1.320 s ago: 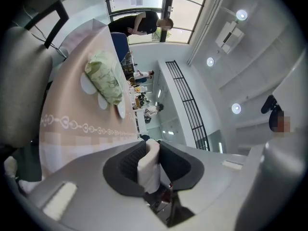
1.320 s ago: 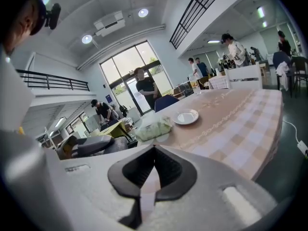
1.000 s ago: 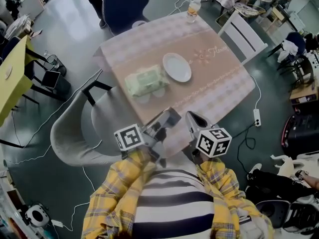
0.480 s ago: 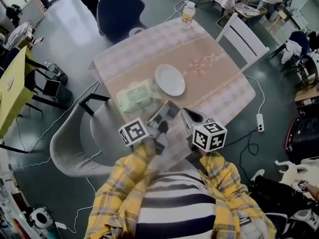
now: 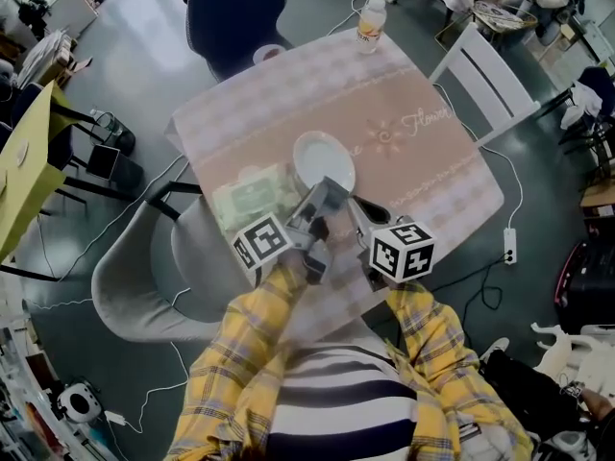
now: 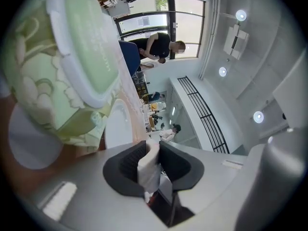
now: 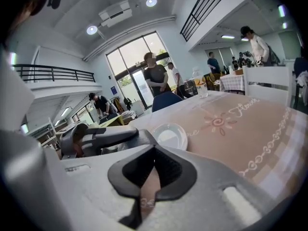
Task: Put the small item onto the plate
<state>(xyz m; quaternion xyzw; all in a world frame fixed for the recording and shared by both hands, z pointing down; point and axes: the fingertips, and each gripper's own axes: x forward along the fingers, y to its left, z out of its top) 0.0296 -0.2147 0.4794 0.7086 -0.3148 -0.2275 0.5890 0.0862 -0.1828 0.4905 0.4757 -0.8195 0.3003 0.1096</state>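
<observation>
A white plate lies mid-table on the pink cloth, and it also shows as the plate in the right gripper view. My left gripper hovers at the plate's near edge, turned on its side. It is shut on a small white item pinched between its dark pads, with the plate just beyond. My right gripper hangs beside it to the right, jaws shut with nothing in them. The left gripper appears at the left of the right gripper view.
A green pack of wet wipes lies left of the plate, close under the left gripper. A bottle stands at the table's far edge. A grey chair, a dark blue chair and a white chair surround the table. People stand farther back.
Both grippers have moved forward over the table towards the plate; the left one now reaches the plate's near edge. Its hold on the white item is unchanged.
</observation>
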